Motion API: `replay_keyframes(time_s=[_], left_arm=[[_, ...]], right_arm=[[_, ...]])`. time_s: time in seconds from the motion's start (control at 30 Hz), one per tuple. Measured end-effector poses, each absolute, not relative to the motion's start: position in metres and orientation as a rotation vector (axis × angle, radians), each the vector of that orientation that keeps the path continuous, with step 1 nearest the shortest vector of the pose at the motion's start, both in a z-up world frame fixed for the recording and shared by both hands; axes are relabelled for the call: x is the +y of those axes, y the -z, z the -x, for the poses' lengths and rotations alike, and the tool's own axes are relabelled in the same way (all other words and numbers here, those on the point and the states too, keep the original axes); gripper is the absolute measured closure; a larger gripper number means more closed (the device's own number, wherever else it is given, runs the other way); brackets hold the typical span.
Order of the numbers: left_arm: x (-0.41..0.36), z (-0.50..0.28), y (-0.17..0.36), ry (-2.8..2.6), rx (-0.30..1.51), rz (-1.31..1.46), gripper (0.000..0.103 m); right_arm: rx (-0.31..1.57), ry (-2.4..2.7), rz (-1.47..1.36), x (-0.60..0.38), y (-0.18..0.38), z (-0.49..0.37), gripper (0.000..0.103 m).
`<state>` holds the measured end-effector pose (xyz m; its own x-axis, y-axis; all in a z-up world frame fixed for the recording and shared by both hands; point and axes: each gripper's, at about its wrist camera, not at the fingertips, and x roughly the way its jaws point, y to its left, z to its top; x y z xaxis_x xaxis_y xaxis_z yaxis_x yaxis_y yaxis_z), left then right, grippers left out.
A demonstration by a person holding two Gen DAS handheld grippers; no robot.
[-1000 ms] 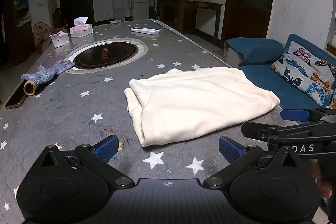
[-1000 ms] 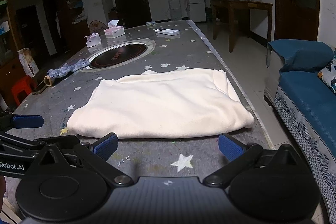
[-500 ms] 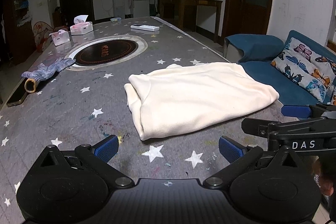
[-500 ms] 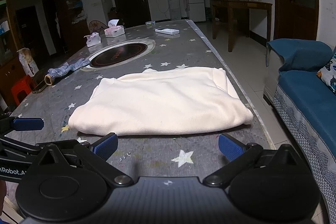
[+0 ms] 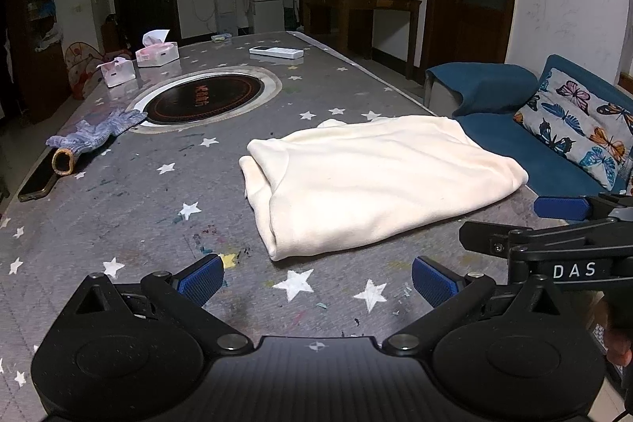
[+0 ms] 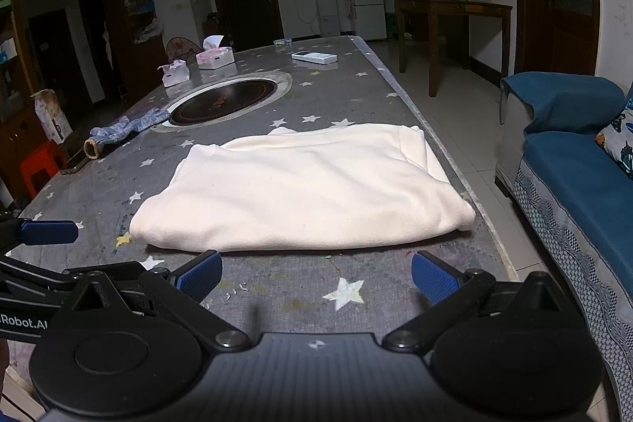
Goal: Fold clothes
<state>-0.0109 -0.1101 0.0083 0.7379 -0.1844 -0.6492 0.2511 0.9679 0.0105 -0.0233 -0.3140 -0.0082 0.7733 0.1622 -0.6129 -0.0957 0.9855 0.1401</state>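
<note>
Big grey tabletop (image 5: 130, 208) with a white star print takes up most of both views, and there's a round black induction hob (image 5: 205, 97) sunk into the middle of it. A blue sofa (image 6: 573, 176) sits off the right edge, with a butterfly-print cushion (image 5: 581, 125) on it.

The cream sweater (image 5: 372, 180) is lying folded into a flat rectangle near the right edge of the tabletop, just ahead of both tools and touching neither.

The left hand-held gripper (image 5: 316, 275) hangs low over the near edge with its blue pads spread wide and nothing between them. Same deal with the right hand-held gripper (image 6: 316, 273): wide apart, empty, pads just short of the sweater's near fold.

Smaller stuff further back: a grey knit glove (image 5: 95, 135) left of the hob, two pink tissue boxes (image 5: 156, 54), and a white remote (image 5: 276, 52).
</note>
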Motion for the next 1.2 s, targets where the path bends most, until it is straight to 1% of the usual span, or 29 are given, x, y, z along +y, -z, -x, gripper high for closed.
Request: replay_keyframes(time_s=[1.2], left_arm=[[-0.1189,0.0101,-0.0038,0.239,0.713,-0.116,0.0]], right_arm=[[0.679,-0.124,-0.12,-0.3218,0.0119,0.0257,0.0]])
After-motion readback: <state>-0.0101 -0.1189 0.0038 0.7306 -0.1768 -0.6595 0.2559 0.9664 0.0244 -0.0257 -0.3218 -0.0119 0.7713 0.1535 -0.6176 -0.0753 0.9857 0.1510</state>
